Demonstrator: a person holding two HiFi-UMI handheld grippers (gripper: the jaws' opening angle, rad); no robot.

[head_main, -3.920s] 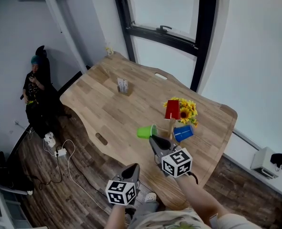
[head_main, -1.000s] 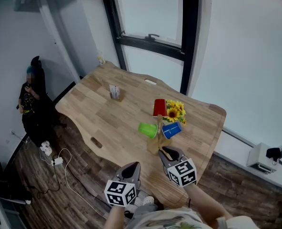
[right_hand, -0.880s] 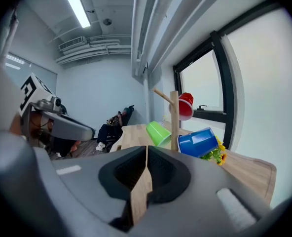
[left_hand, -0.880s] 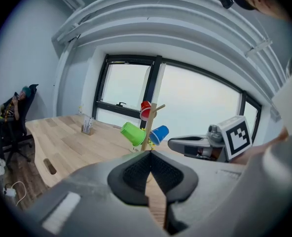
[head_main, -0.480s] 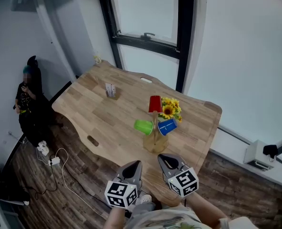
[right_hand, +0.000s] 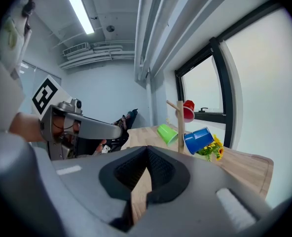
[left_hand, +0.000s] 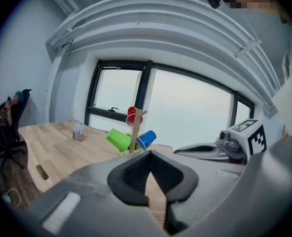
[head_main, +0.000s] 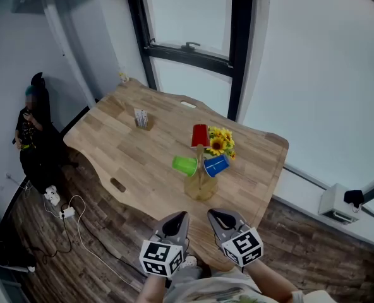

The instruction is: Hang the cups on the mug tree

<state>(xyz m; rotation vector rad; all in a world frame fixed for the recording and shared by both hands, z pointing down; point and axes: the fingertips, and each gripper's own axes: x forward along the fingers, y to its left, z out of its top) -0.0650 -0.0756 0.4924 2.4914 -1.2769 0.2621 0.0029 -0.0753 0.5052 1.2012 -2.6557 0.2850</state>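
Below, both hands are holding the left gripper (head_main: 177, 218) and right gripper (head_main: 220, 218) side by side near the table (head_main: 130, 153) edge, tilted slightly downward. Both are showing jaws pressed together, gripping nothing. Well apart, the red cup (head_main: 199, 136), green cup (head_main: 184, 165) and blue cup (head_main: 216, 165) are hanging on the mug tree (head_main: 201, 172).

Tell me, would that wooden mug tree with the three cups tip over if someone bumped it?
Probably fairly easily: the mug tree is a thin upright pole on a round base. The red cup sits high, so it seems top-heavy. The green cup and blue cup hang on opposite sides, which likely balances it.
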